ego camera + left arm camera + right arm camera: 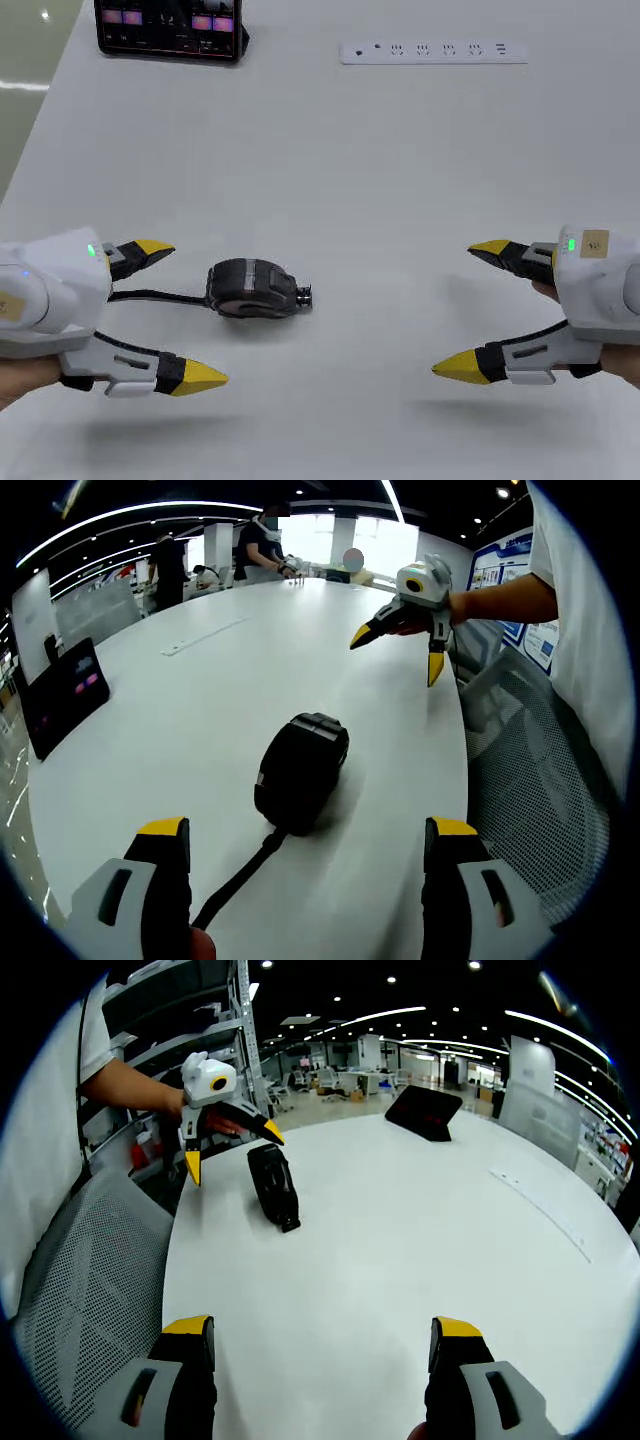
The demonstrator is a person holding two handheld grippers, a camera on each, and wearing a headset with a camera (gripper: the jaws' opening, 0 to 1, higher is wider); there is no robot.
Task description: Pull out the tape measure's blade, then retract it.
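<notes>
A white table (400, 150) holds a black tape measure (250, 288), which lies on its side on the left part of the table, near the person. Its long way runs from left to right. The end where the blade comes out points right, and only the small hook (305, 295) sticks out there. The other end points left, and a thin black cord (150, 295) runs from it farther left. The left gripper (196, 312) is just to the left of the tape measure. Its two yellow tips are wide apart and hold nothing. They point right, at the tape measure, and do not touch it. The cord runs back in between these two jaws, and I cannot tell where it ends. In the left gripper view the tape measure sits right in front of the jaws, with its cord end closest to them. The right gripper (452, 308) is over on the right side of the table, well apart from the tape measure. Its yellow tips are wide apart too and hold nothing. They point left, so the two grippers face each other with the tape measure between them. In the right gripper view the hook end of the tape measure points back at that gripper. At the far left of the table stands a dark tablet (170, 25) with a lit screen. A long white power strip (432, 52) lies flat at the far side, more to the right.
</notes>
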